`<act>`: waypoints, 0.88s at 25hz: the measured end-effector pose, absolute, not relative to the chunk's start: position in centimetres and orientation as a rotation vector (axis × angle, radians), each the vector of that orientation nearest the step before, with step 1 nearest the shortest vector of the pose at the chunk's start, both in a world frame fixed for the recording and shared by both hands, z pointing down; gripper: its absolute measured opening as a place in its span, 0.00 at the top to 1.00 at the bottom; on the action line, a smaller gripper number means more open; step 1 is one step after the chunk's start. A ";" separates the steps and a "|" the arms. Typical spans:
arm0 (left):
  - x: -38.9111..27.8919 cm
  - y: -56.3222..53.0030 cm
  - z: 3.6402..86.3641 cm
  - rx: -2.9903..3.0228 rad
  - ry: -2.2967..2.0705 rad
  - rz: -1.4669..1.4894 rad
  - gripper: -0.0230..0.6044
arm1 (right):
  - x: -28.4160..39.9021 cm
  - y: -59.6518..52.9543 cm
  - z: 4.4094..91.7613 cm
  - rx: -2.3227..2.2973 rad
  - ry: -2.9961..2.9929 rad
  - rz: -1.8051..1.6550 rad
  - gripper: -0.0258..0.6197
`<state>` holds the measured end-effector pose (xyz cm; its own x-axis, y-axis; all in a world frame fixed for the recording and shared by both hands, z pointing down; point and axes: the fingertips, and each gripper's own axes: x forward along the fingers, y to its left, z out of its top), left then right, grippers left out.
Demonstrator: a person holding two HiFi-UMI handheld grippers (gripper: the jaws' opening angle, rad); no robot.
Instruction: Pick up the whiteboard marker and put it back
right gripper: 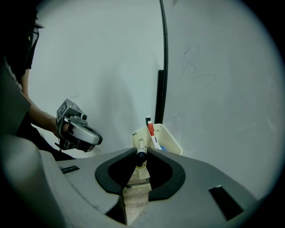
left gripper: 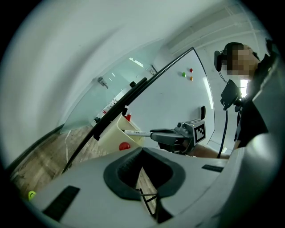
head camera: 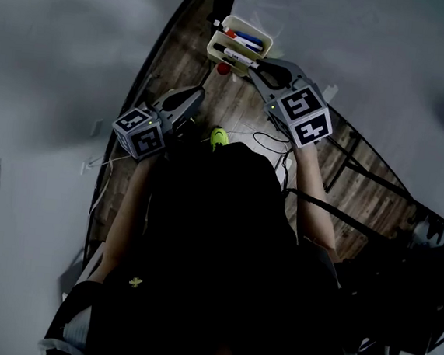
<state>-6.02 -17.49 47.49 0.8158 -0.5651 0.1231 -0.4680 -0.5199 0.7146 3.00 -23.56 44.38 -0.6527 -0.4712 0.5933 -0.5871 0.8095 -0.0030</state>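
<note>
A white whiteboard marker [head camera: 238, 56] sticks out of my right gripper [head camera: 253, 68], whose jaws are shut on it. In the right gripper view the marker [right gripper: 141, 145] points at the cream marker holder [right gripper: 171, 141] on the whiteboard, just short of its near rim. The holder [head camera: 248, 25] has red and blue markers [head camera: 247, 39] in it. In the left gripper view the marker's tip [left gripper: 133, 132] is level with the holder's [left gripper: 113, 133] rim. My left gripper [head camera: 197, 99] hangs lower left of the holder, its jaws shut with nothing in them [left gripper: 143, 150].
The whiteboard's black frame [left gripper: 120, 109] runs past the holder. A red round thing [head camera: 223, 69] sits just below the holder. On the wooden floor lie a green object [head camera: 219, 137] and cables [head camera: 268, 142]. Small magnets [left gripper: 187, 74] and a black eraser [left gripper: 202, 112] are on the board.
</note>
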 end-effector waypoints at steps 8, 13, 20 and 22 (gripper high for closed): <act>-6.3 -18.2 47.1 2.204 -0.769 -0.155 0.95 | 2.5 -24.2 45.4 0.741 -2.372 0.247 0.84; -6.4 -18.3 47.1 2.198 -0.777 -0.143 0.95 | 2.2 -24.5 46.2 0.712 -2.351 0.240 0.84; -6.3 -18.6 47.4 2.191 -0.785 -0.129 0.95 | 1.8 -24.7 46.7 0.690 -2.352 0.241 0.84; -6.2 -18.6 47.4 2.189 -0.783 -0.123 0.95 | 1.7 -24.8 46.7 0.683 -2.346 0.227 0.84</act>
